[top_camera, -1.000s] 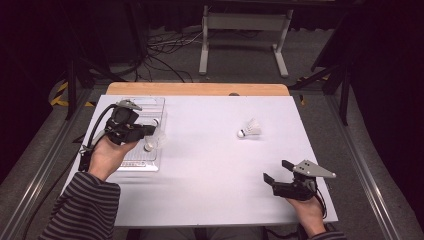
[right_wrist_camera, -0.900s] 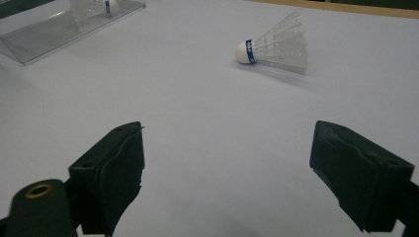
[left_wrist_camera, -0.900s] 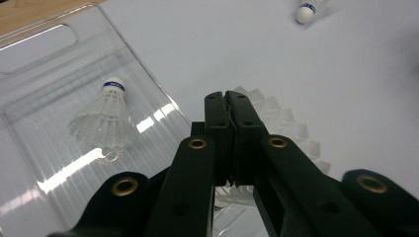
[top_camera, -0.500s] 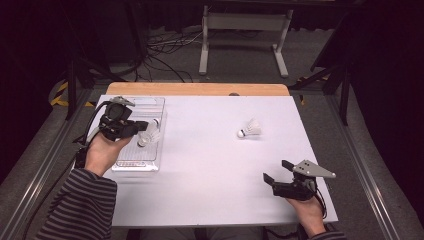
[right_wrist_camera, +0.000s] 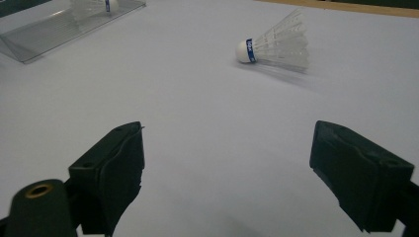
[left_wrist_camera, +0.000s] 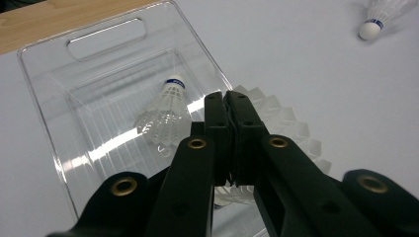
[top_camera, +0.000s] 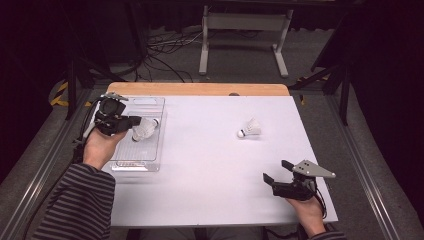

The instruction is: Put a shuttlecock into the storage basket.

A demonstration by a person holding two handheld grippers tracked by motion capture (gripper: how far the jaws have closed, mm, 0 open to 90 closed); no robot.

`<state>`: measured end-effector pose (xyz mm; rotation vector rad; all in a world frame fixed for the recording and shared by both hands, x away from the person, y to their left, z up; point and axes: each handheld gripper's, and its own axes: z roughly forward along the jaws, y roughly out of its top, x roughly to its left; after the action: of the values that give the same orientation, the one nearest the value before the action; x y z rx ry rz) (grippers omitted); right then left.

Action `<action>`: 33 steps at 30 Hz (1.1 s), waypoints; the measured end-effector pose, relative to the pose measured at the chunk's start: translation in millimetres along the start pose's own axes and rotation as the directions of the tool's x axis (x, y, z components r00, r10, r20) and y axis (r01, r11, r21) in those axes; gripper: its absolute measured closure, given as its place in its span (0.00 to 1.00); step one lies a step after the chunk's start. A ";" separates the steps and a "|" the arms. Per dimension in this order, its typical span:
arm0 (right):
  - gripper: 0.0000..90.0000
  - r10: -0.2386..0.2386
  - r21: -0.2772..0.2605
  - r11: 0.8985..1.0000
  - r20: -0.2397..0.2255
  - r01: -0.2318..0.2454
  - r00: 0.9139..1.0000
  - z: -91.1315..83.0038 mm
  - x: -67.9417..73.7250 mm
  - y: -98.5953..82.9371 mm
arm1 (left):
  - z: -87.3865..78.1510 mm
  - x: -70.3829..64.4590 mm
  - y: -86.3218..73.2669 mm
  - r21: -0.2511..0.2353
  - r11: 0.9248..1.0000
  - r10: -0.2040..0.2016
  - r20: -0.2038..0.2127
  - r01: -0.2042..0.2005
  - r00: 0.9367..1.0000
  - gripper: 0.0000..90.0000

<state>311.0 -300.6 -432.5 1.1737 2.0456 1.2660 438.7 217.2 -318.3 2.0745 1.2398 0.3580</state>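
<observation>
1. The left gripper (top_camera: 134,121) hangs over the clear plastic tray (top_camera: 150,162) at the far left of the white table (top_camera: 210,170), held in the person's left hand (top_camera: 100,147).
2. In the left gripper view its 2 black jaws are pressed together on the feather skirt of a shuttlecock (left_wrist_camera: 291,131); the white feathers fan out behind and to the right of the closed tips.
3. In the high view this held shuttlecock (top_camera: 144,131) sits just off the jaw tips, above the tray's far half.
4. A second shuttlecock (left_wrist_camera: 165,111) lies inside the tray, its cork with a blue band pointing toward the far end, where the tray has a slot handle.
5. A third shuttlecock (top_camera: 250,129) lies on its side on the bare table, right of centre and well apart from the tray; its cork points left and toward the near edge.
6. The right gripper (top_camera: 276,172) rests low at the near right corner of the table, in the person's right hand (top_camera: 306,210), with its grey plate on top.
7. In the right gripper view its jaws stand wide apart with nothing between them; the third shuttlecock (right_wrist_camera: 276,47) lies well beyond them.
8. A striped sleeve (top_camera: 75,205) covers the left forearm.
</observation>
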 end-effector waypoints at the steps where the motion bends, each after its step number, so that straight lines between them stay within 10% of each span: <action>1: 0.16 0.001 0.000 1.000 0.000 -0.001 1.000 0.0 0.0 0.0 | 0.6 1.8 0.2 0.003 1.000 -0.010 -0.002 0.010 1.000 0.98; 33: 0.16 -0.002 0.000 1.000 -0.002 0.002 1.000 0.3 0.1 0.1 | 32.2 41.4 3.7 0.042 0.991 -0.120 -0.106 0.125 0.987 0.98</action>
<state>311.2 -300.3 -432.6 1.1706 2.0475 1.2665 479.8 238.1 -343.6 2.0304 1.4437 0.3852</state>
